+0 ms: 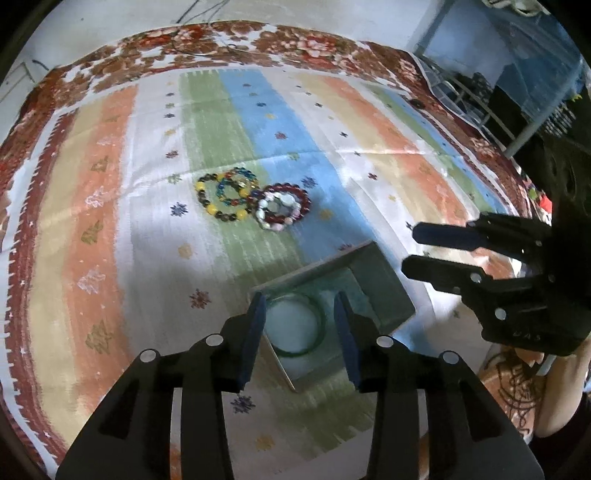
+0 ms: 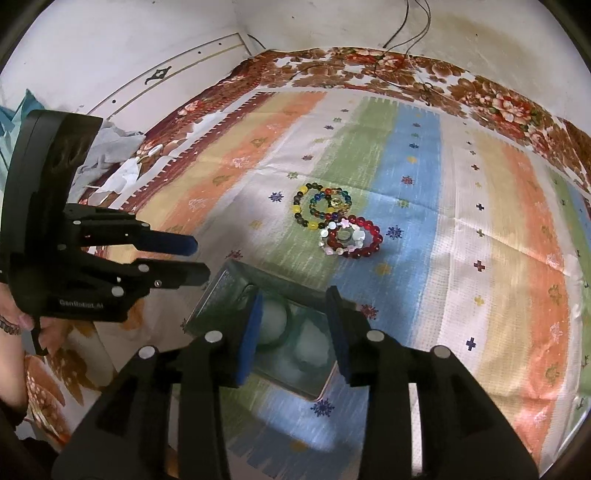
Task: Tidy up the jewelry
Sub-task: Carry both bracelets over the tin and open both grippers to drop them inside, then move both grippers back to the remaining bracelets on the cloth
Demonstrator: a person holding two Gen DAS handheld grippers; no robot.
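Observation:
An open green jewelry box [image 1: 384, 291] lies on the striped cloth and holds a green bangle [image 1: 317, 314] on white padding. It also shows in the right wrist view [image 2: 221, 295], with the bangle [image 2: 284, 332]. My left gripper [image 1: 300, 306] is open and empty just above the box. My right gripper [image 2: 295, 306] is open and empty over the box too. A pile of beaded bracelets lies beyond: a yellow and dark one [image 1: 207, 203], a multicolour one [image 1: 236, 184], a red one [image 1: 299, 199] and a white and pink one [image 1: 273, 216].
The striped cloth [image 1: 147, 258] covers a bed with a floral brown border [image 1: 295, 40]. A white wall and cables [image 2: 406, 22] lie behind. Crumpled paper and cloth [image 2: 118, 166] sit at the left edge. Shelving [image 1: 517, 103] stands to the right.

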